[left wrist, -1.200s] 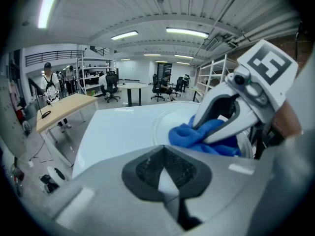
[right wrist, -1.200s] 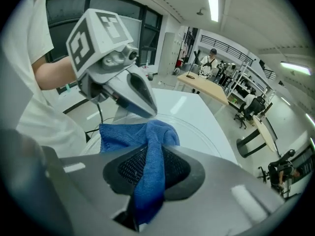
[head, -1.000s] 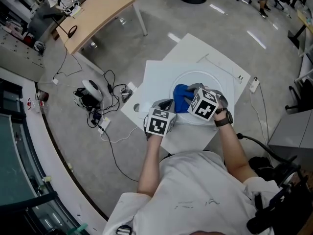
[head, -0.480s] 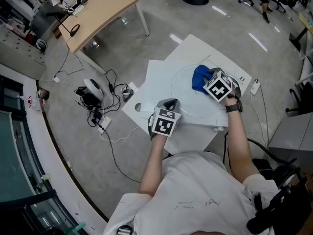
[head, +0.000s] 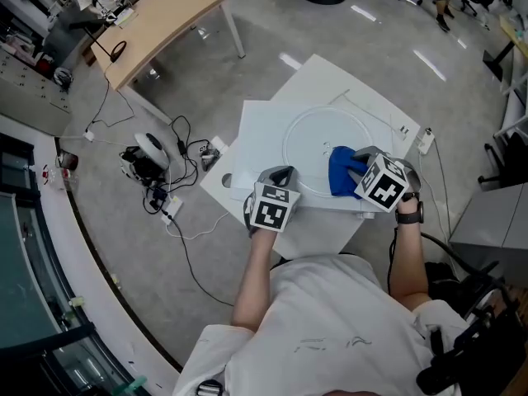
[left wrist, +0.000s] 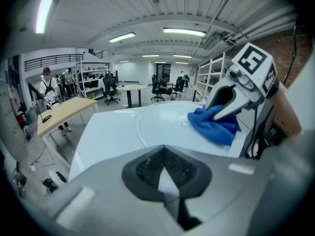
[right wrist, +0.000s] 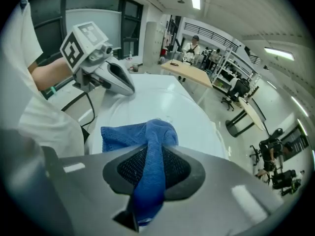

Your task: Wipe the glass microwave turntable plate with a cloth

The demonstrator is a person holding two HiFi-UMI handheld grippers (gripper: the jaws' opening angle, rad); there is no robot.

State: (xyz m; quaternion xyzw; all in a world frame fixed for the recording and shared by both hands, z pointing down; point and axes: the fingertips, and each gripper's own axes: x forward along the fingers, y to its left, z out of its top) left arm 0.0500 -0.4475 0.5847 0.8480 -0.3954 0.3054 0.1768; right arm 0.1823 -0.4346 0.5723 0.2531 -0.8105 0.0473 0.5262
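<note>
Blue cloth point(head: 340, 172), clenched in the right gripper point(head: 356, 172), sits on the glass plate point(head: 309, 134); wiping looks under way; the left gripper point(head: 277, 176) rests closed, empty, at its edge. Next: sweep farther across.

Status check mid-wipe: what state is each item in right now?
Left gripper: shut on the glass plate, at its near rim.
Right gripper: shut on the blue cloth.
Glass plate: flat on the white board.
Blue cloth: bunched, lying on the plate's near-right part.
</note>
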